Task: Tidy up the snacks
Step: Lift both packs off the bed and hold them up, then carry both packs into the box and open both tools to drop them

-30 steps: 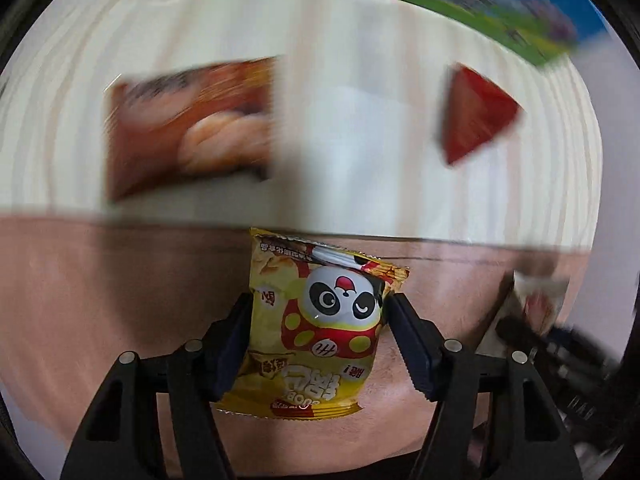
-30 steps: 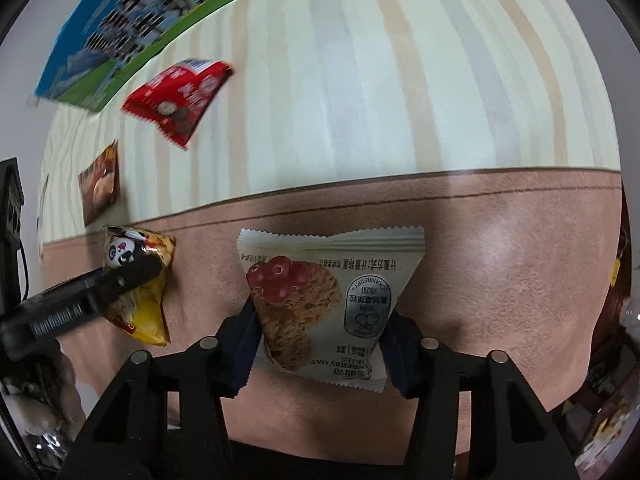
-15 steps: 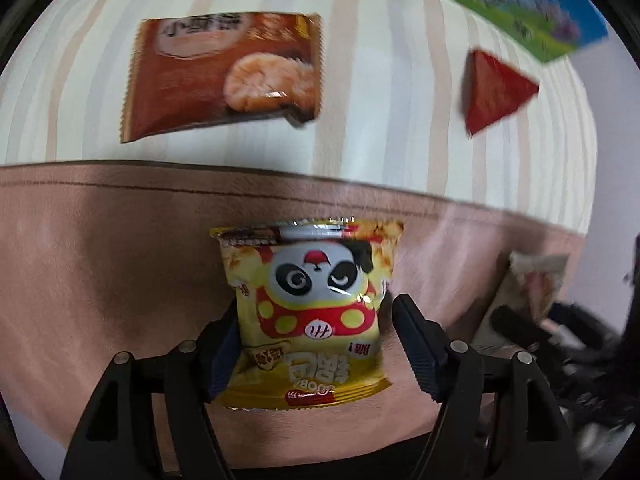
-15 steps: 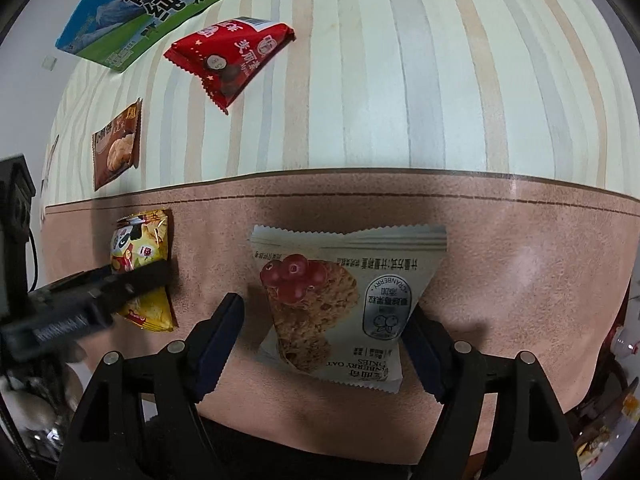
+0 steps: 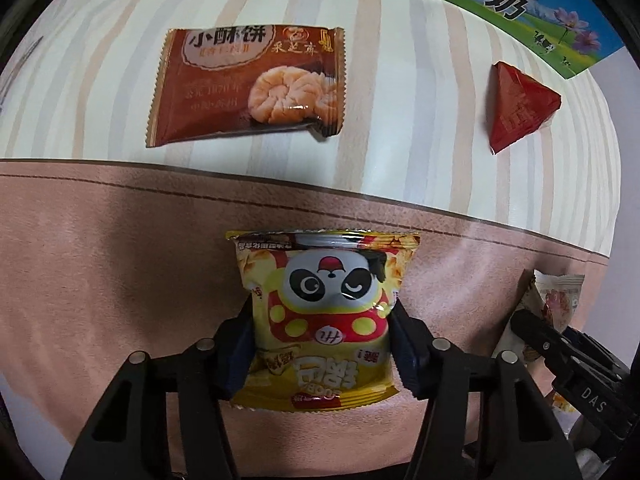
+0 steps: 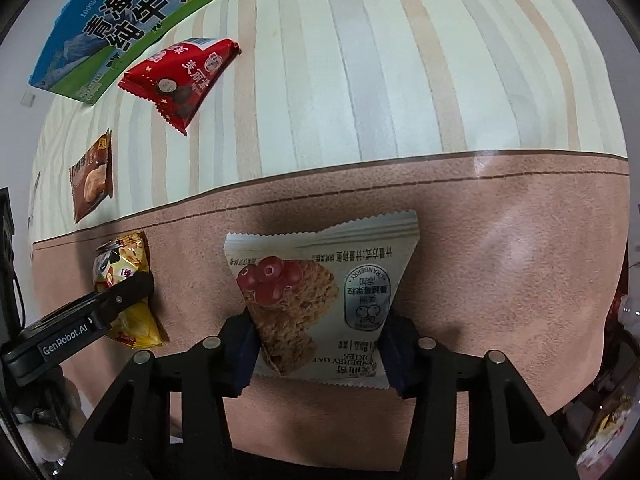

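Observation:
My left gripper (image 5: 322, 344) is shut on a yellow panda snack bag (image 5: 324, 316), held over the pink band of the table cover. My right gripper (image 6: 318, 350) is shut on a white cranberry oat cookie packet (image 6: 320, 300), also over the pink band. The panda bag and the left gripper show at the left of the right wrist view (image 6: 120, 292). A brown pastry packet (image 5: 248, 84) and a red snack packet (image 5: 516, 108) lie on the striped cloth beyond.
A blue and green milk carton box (image 6: 116, 28) lies at the far edge of the striped cloth (image 6: 380, 80). The pink band (image 6: 500, 280) runs along the near side. Some clutter shows at the far right edge (image 6: 612, 420).
Both grippers opened around half a second ago and are closed on their packets again now. The left wrist view has pulled back, showing more of the brown and red packets.

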### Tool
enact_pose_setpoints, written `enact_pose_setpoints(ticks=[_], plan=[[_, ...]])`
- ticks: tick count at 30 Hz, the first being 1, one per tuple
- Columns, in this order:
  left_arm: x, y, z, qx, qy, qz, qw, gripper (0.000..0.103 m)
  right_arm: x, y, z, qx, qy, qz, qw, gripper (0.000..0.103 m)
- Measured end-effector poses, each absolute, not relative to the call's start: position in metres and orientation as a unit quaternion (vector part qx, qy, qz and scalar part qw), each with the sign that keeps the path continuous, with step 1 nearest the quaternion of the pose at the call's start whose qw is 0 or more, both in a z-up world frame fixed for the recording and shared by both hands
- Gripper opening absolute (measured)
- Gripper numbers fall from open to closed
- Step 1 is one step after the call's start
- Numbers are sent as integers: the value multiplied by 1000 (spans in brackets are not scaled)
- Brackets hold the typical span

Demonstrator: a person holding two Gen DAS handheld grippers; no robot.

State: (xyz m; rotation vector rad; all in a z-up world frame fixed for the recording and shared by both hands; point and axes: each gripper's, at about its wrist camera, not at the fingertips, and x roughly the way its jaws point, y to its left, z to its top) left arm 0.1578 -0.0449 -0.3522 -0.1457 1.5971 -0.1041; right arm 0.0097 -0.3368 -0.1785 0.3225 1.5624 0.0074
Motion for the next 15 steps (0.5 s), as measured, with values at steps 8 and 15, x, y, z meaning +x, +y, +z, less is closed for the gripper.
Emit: enact_pose_setpoints(ticks=[8, 15], plan=[[159, -61, -327, -48, 705, -52, 706, 52, 2, -336, -169, 147, 691, 6, 707, 53], [175, -71, -271, -51, 680, -78, 728, 52, 3, -355, -138, 175, 678, 21, 714, 52]])
